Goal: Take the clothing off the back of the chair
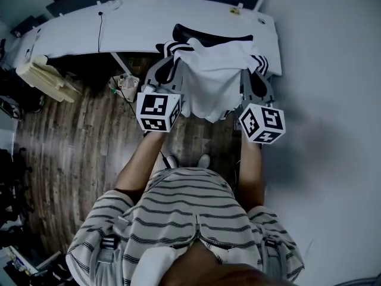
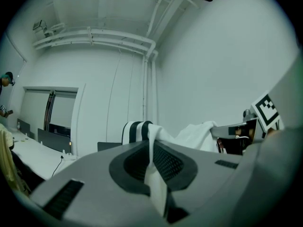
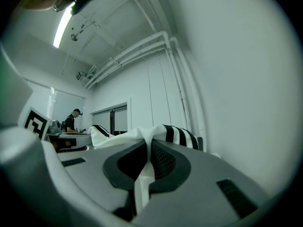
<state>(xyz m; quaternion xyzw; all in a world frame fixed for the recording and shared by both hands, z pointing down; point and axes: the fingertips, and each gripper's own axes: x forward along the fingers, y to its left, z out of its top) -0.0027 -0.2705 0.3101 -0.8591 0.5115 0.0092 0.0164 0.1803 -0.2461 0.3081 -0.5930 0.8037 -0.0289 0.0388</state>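
A white garment (image 1: 211,79) with black-and-white striped sleeves hangs spread between my two grippers, just in front of the black chair back (image 1: 211,37). My left gripper (image 1: 176,65) is shut on the garment's left shoulder, and in the left gripper view (image 2: 151,157) a fold of white cloth (image 2: 155,183) is pinched between the jaws, with a striped sleeve (image 2: 135,131) beyond. My right gripper (image 1: 248,76) is shut on the right shoulder. The right gripper view (image 3: 146,162) shows cloth (image 3: 141,186) clamped the same way, stripes (image 3: 182,135) behind. Both grippers point level.
A long white desk (image 1: 149,22) with a cable runs behind the chair. A cream bundle (image 1: 44,76) lies at the left over the wood floor (image 1: 77,148). A white wall (image 1: 333,70) is close on the right. A person (image 3: 71,122) stands far off.
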